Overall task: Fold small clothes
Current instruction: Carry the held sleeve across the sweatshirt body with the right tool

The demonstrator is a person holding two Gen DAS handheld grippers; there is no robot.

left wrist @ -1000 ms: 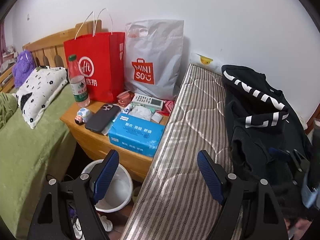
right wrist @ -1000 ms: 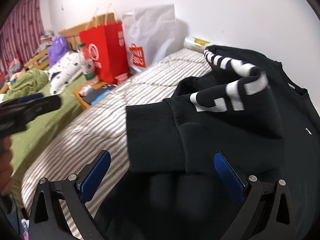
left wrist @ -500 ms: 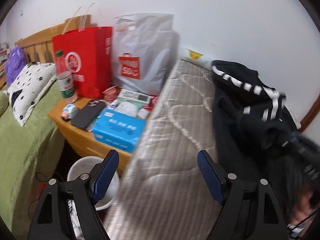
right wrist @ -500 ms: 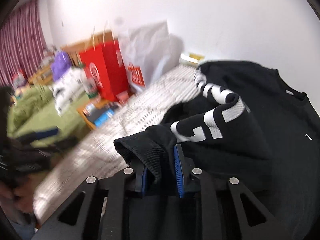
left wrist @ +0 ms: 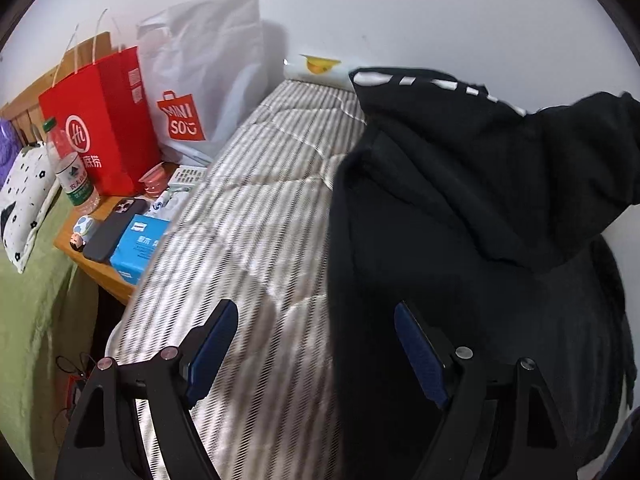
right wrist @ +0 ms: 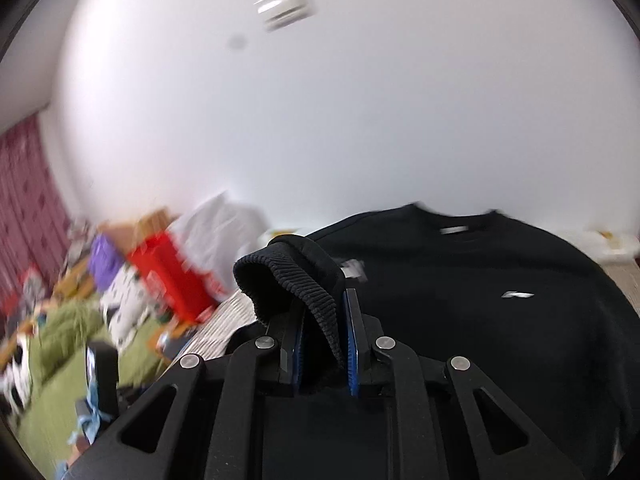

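Observation:
A black sweatshirt (left wrist: 460, 208) with white lettering lies on the striped mattress (left wrist: 256, 216); its sleeve is lifted up at the right. My left gripper (left wrist: 316, 344) is open and empty, low over the mattress, with its right finger over the sweatshirt's hem. In the right wrist view my right gripper (right wrist: 324, 340) is shut on the ribbed cuff (right wrist: 296, 280) of the sleeve and holds it raised above the sweatshirt's body (right wrist: 500, 304).
A wooden bedside table (left wrist: 92, 252) left of the mattress carries a red paper bag (left wrist: 100, 136), a white Miniso bag (left wrist: 200, 80), a water bottle (left wrist: 68, 168), a phone (left wrist: 114, 228) and a blue tissue pack (left wrist: 138, 244). A green-covered bed (left wrist: 36, 320) lies further left. The white wall is behind.
My right gripper closed on the sleeve cuff and lifted it up and over the sweatshirt. My left gripper moved right, over the mattress to the sweatshirt's edge, staying open.

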